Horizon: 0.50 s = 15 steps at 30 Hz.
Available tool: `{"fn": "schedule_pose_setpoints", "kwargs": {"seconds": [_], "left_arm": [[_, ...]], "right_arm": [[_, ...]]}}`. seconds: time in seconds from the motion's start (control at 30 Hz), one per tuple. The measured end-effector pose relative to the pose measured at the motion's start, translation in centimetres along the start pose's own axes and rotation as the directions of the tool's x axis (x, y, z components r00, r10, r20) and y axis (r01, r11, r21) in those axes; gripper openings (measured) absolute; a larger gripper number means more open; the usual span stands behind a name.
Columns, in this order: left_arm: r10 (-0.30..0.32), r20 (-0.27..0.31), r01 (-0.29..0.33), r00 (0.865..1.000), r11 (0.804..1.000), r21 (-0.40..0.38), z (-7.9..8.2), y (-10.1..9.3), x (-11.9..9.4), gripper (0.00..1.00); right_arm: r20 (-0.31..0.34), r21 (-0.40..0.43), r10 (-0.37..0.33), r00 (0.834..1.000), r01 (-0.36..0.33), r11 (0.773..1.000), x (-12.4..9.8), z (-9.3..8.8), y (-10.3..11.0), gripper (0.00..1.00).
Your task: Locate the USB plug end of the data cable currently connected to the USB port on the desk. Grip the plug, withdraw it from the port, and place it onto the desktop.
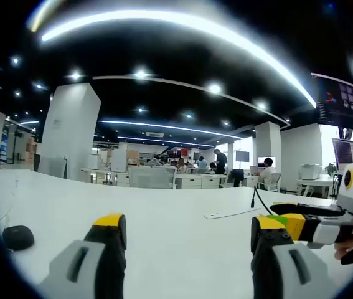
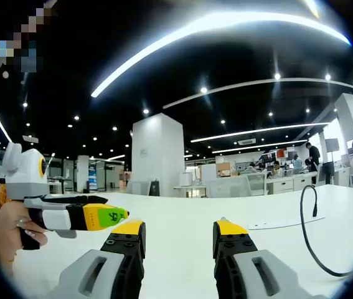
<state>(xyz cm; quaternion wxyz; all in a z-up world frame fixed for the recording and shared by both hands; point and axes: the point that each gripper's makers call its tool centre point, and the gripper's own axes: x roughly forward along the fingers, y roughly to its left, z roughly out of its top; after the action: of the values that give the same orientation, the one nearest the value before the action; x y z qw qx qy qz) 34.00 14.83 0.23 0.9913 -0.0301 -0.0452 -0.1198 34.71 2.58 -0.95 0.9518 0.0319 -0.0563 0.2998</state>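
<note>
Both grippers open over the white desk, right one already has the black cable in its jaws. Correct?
Not quite. The right gripper is open but empty: in the right gripper view the black cable arcs off to its right, clear of the jaws, over the white desk. The left gripper is open too, as you said.
</note>
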Motion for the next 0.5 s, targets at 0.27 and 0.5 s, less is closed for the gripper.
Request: {"fn": "schedule_pose_setpoints", "kwargs": {"seconds": [0.27,0.5], "left_arm": [[0.001,-0.004,-0.001,1.000,1.000,0.000,-0.08,0.02,-0.01,0.82],[-0.002,-0.003,0.002,1.000,1.000,0.004,0.02,-0.18,-0.10,0.82]], "right_arm": [[0.002,0.001,0.003,1.000,-0.003,1.000,-0.06,0.07,0.12,0.44],[0.008,0.004,-0.004,1.000,0.004,1.000,-0.21,0.28,-0.12,0.44]]}}
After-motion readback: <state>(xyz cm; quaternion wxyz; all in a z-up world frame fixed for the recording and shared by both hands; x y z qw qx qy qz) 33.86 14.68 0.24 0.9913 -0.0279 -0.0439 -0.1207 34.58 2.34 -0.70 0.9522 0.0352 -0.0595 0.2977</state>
